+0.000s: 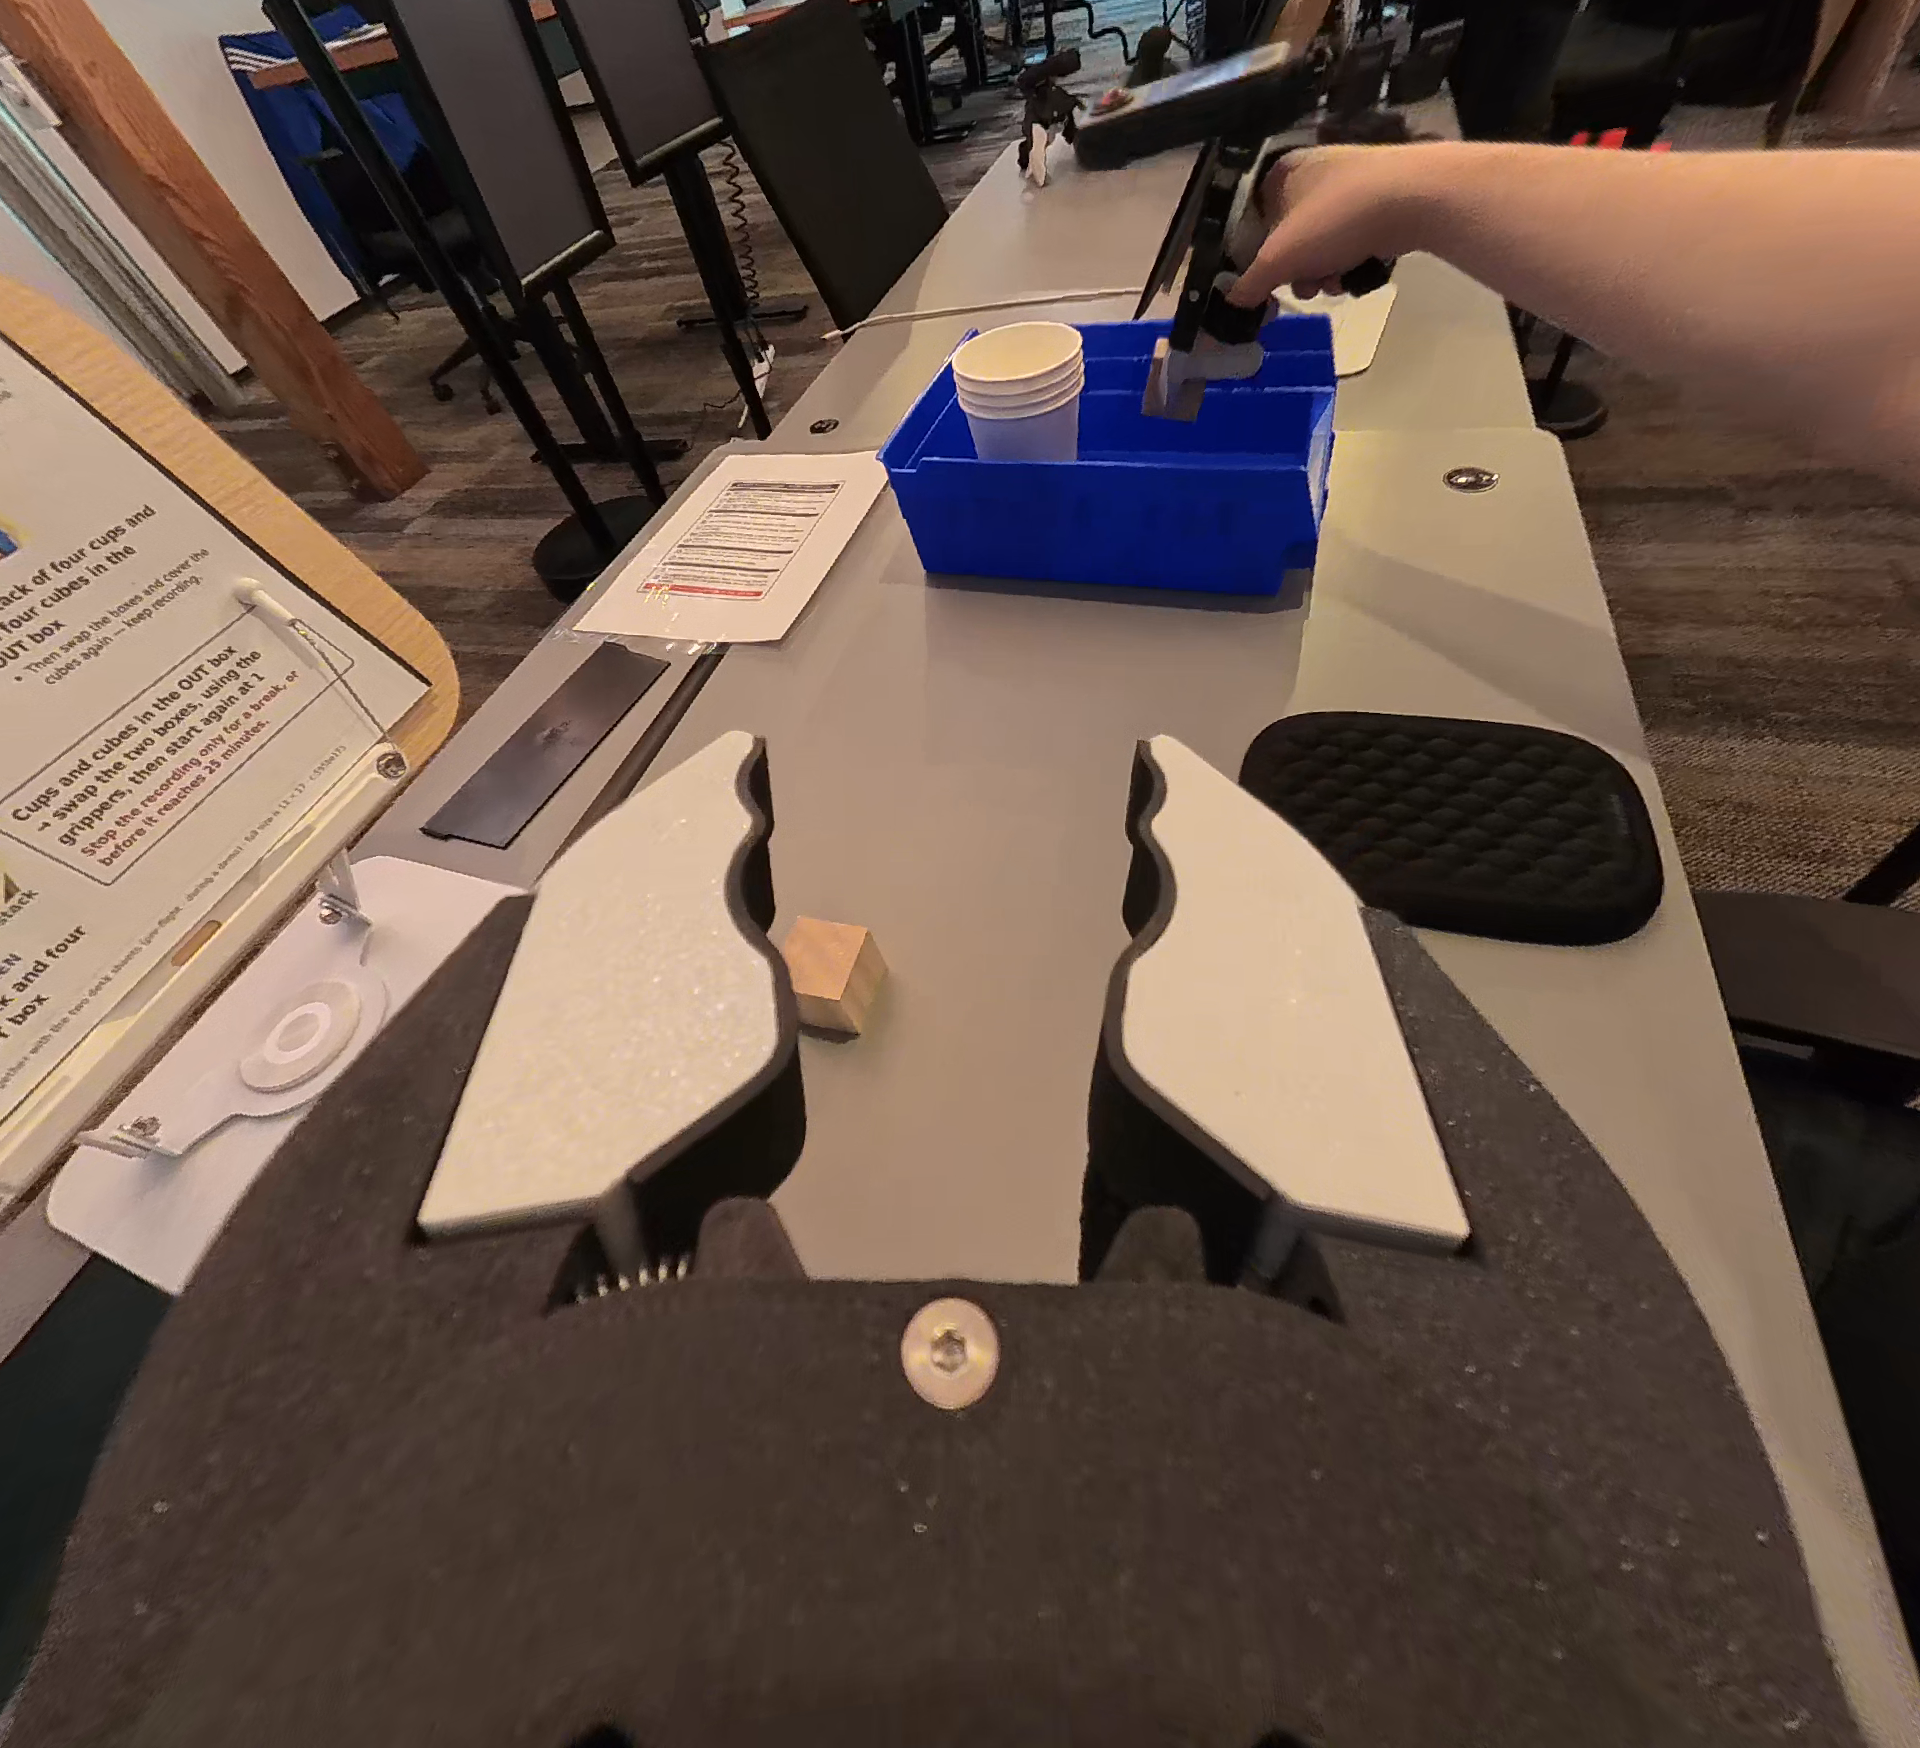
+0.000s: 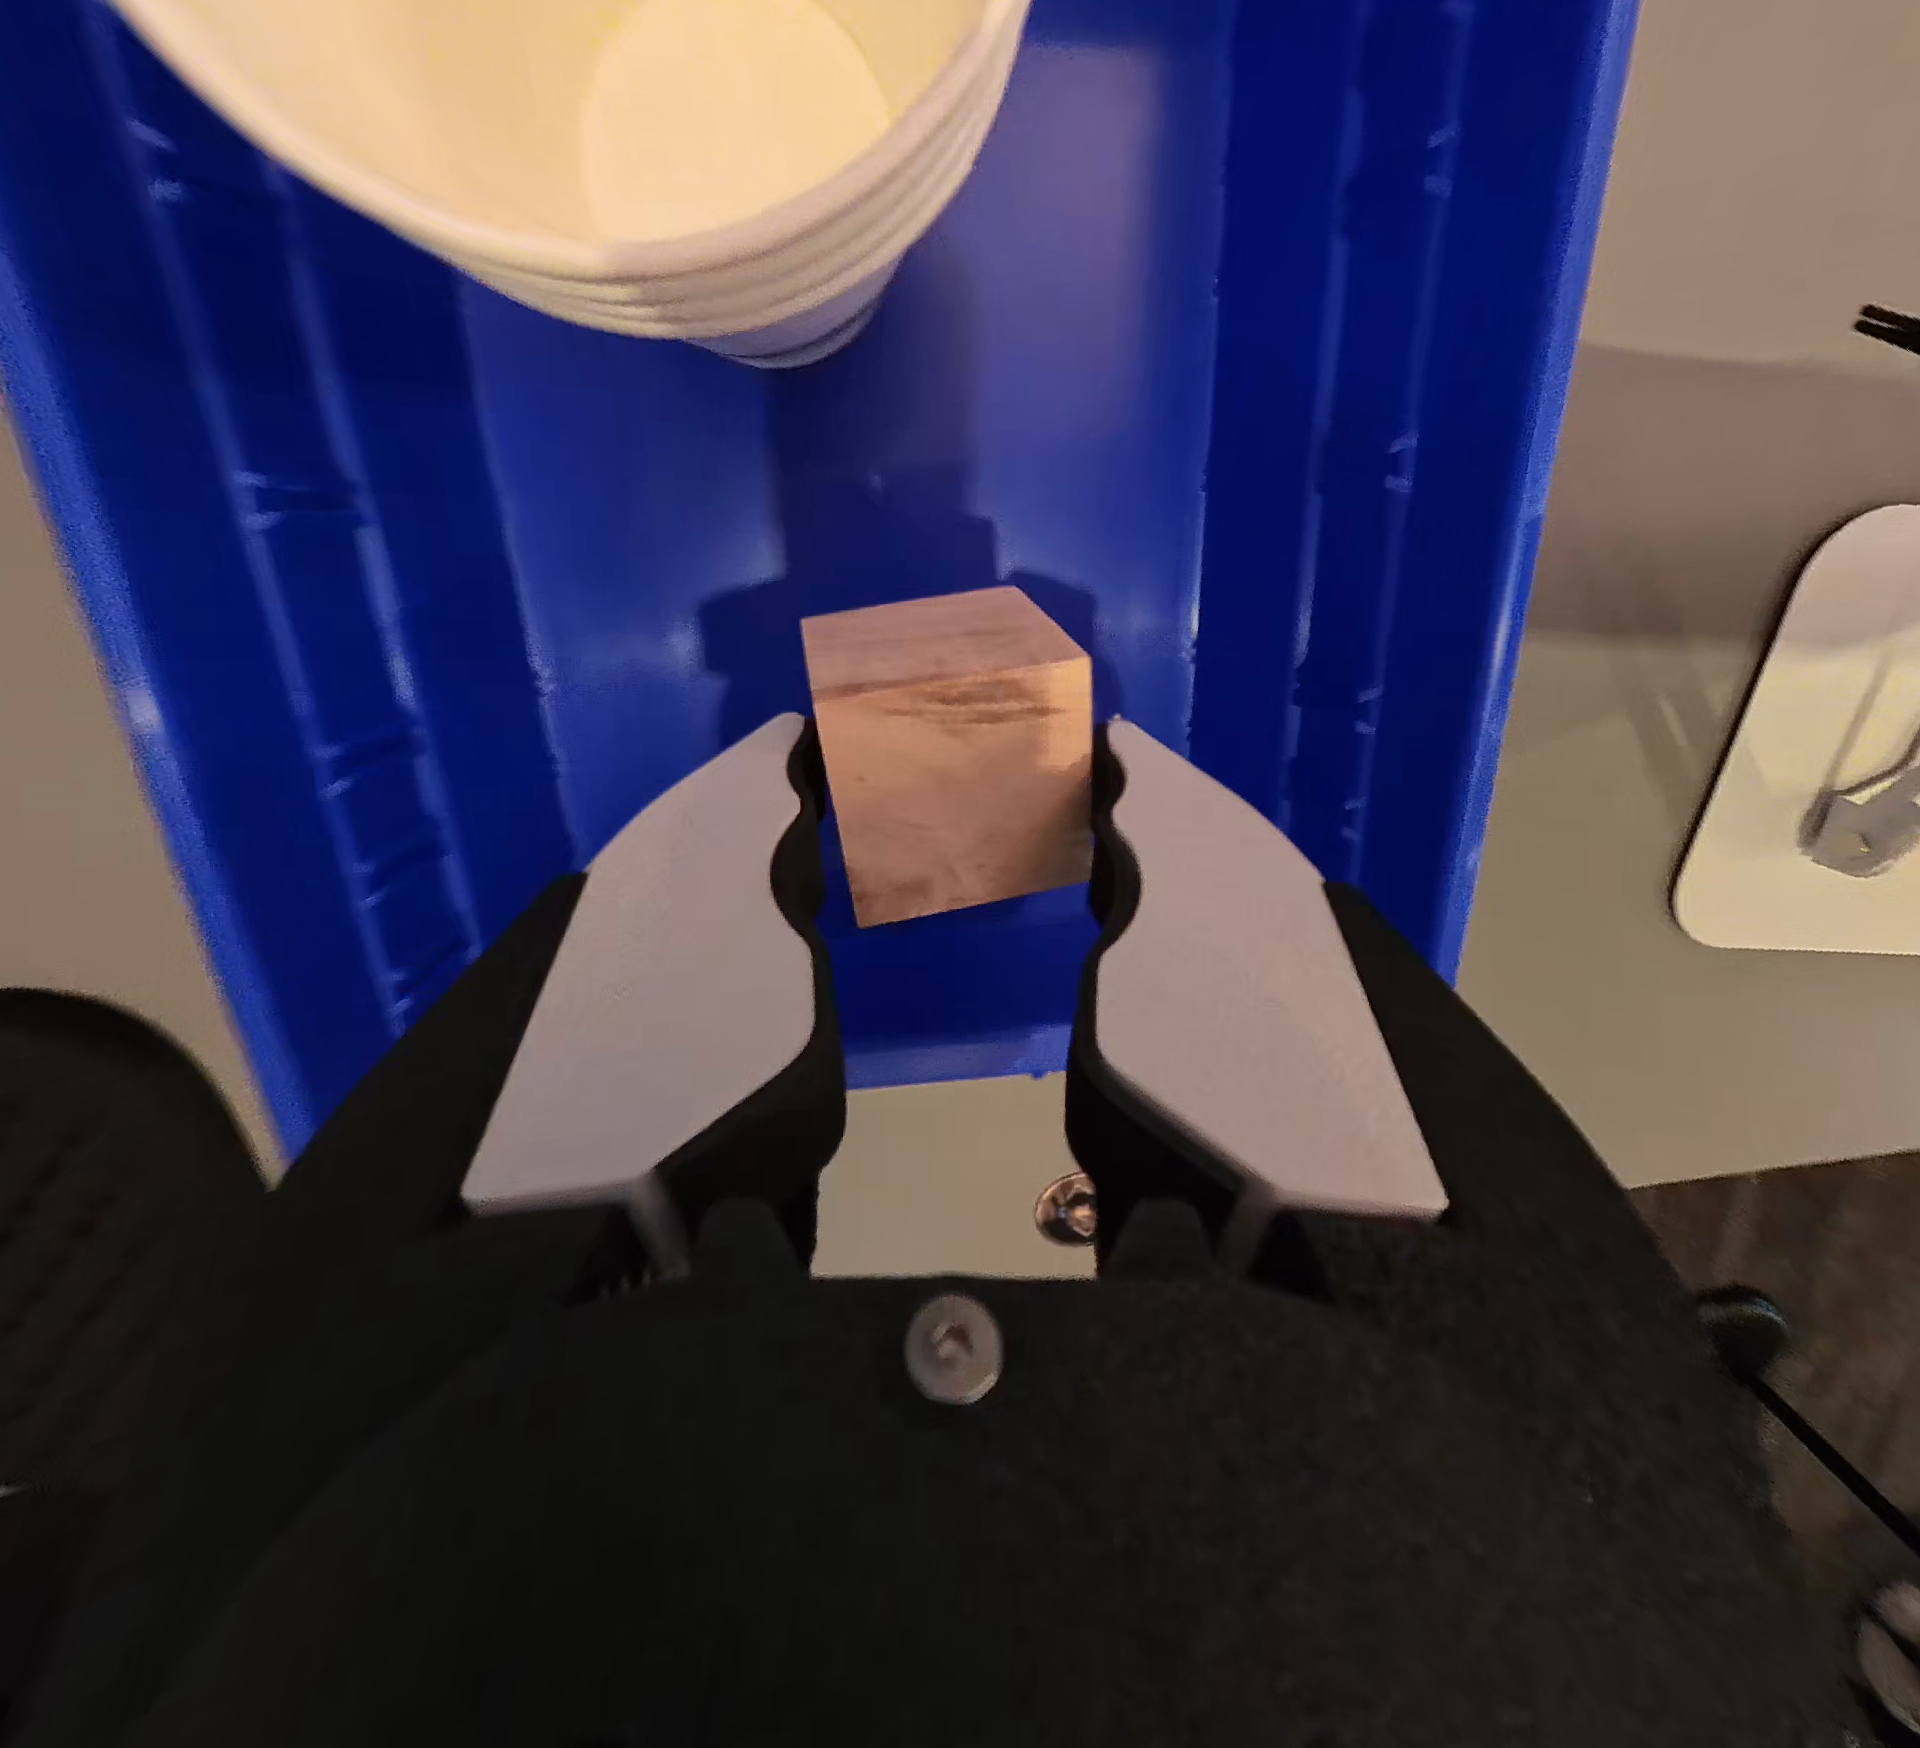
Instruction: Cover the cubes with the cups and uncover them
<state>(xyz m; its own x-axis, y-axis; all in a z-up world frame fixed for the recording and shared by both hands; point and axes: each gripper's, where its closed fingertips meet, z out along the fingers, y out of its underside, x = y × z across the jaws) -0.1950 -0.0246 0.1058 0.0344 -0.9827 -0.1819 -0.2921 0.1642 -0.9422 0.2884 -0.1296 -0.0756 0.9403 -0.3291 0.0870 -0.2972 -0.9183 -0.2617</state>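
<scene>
The right claw (image 2: pixel 951 805) is pinched on a wooden cube (image 2: pixel 951 763), its two grey fingers (image 2: pixel 665 971) pressing the cube's opposite side faces, and holds it inside the blue bin (image 2: pixel 1299 348), seemingly raised off the floor, though that is hard to judge. Just ahead of this claw, in the same bin, stands the nested stack of white paper cups (image 2: pixel 727 140), mouth up. The bin walls rise close on either side of the fingers, so the way out is straight up before any sideways travel; the cup stack ahead leaves little room forward. The left claw (image 1: pixel 951 815) hangs spread wide and empty over the grey table (image 1: pixel 987 659), and a second cube (image 1: pixel 836 976) lies on the table beneath it, just beside its left finger and untouched. Farther out from that claw, the table runs bare up to the bin, with a printed sheet (image 1: pixel 743 545) ahead to the left and a black quilted pad (image 1: pixel 1455 825) to the right. I judge the step to be the laying out of cubes, before any covering: the next move calls for lifting the held cube clear of the bin rim and setting it down well apart from the first cube, with room for a cup over each.
</scene>
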